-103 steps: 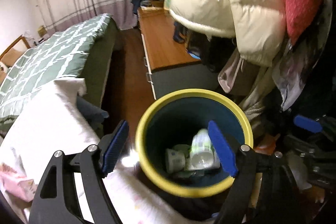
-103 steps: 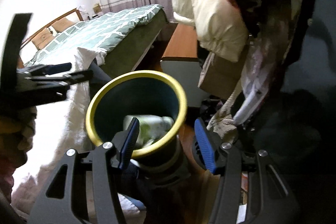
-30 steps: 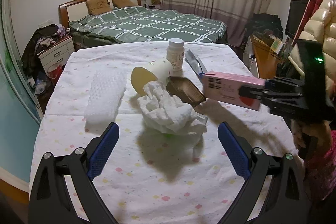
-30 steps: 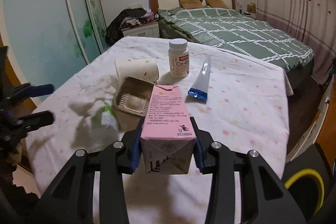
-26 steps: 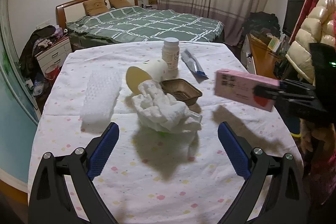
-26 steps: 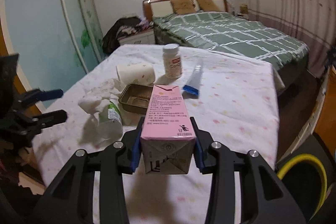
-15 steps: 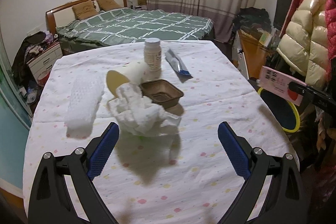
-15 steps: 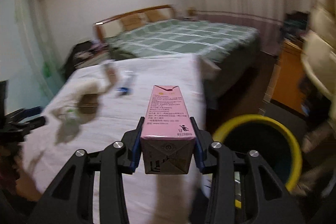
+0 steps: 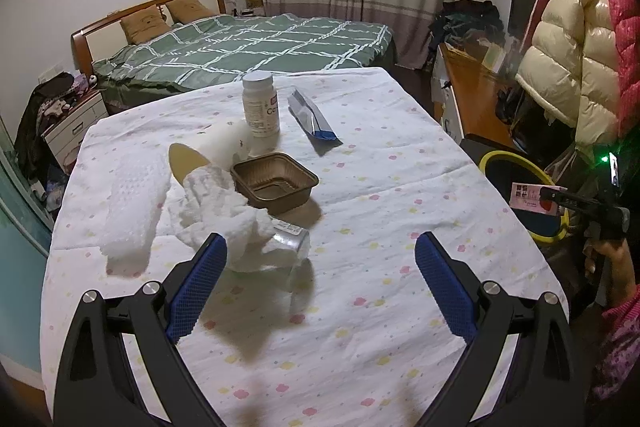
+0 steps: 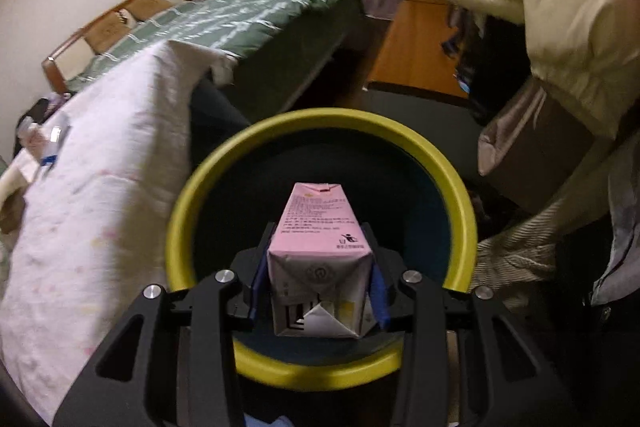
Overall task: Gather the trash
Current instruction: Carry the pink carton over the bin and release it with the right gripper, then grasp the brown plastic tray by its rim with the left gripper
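Observation:
My right gripper (image 10: pixel 318 277) is shut on a pink carton (image 10: pixel 318 227) and holds it over the mouth of the yellow-rimmed dark bin (image 10: pixel 188 211). From the left wrist view the same carton (image 9: pixel 534 198) and bin (image 9: pixel 516 159) show past the table's right edge. My left gripper (image 9: pixel 320 279) stands open above the table with nothing between its fingers. Just beyond it lie crumpled white tissue (image 9: pixel 224 215) over a clear bottle (image 9: pixel 290 241), a brown foil tray (image 9: pixel 274 185), a tipped paper cup (image 9: pixel 208 155), a white pill bottle (image 9: pixel 260 105) and a silver-blue tube (image 9: pixel 312 117).
A white textured cloth (image 9: pixel 134 211) lies at the table's left. The table (image 9: pixel 360 307) has a dotted white cover. A green bed (image 9: pixel 248 47) stands behind it. Puffy coats (image 9: pixel 568 39) hang at the right above the bin, beside a wooden cabinet (image 9: pixel 472 95).
My right gripper swung the pink carton off the table to the right and down, until it hangs over the bin. The left gripper drifted a little nearer the tissue pile, still open.

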`<action>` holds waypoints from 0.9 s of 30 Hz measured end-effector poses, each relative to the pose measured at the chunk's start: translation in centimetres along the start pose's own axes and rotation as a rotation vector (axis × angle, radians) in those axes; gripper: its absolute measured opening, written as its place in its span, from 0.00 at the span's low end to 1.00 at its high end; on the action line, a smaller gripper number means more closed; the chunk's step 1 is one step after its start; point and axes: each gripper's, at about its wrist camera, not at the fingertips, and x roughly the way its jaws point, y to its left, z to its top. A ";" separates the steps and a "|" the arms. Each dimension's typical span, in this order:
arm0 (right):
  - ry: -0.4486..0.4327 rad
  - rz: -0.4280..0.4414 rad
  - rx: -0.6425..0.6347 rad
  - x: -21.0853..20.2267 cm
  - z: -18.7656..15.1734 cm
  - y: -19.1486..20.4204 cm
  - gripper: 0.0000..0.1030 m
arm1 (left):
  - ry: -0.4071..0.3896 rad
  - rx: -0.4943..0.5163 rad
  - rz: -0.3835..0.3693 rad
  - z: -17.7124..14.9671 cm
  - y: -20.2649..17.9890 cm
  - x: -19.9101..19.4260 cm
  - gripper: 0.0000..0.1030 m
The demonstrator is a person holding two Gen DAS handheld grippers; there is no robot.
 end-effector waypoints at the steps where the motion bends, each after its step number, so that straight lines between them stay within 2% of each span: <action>1: 0.002 -0.012 0.001 0.3 0.0 -0.1 0.38 | 0.002 0.003 0.000 0.0 -0.1 0.1 0.91; 4: -0.002 -0.048 -0.006 0.5 0.0 -0.1 0.40 | 0.008 0.010 -0.003 0.2 -0.4 0.5 0.91; 7: -0.021 -0.055 -0.009 0.0 0.1 0.2 0.46 | 0.013 0.015 -0.007 0.2 -0.6 0.8 0.91; 9: -0.030 -0.058 -0.010 -0.4 0.4 0.7 0.46 | 0.014 0.017 -0.010 0.2 -0.6 0.9 0.91; 15: -0.068 -0.029 -0.034 -2.3 0.3 2.4 0.50 | 0.015 0.025 -0.023 0.7 -0.5 1.3 0.91; 23: -0.103 0.010 -0.059 -3.8 0.6 3.8 0.51 | 0.012 0.062 -0.020 3.4 -0.3 2.6 0.91; 27: -0.100 0.016 -0.053 -3.8 0.5 3.6 0.51 | 0.061 0.096 -0.044 4.6 -0.9 4.7 0.83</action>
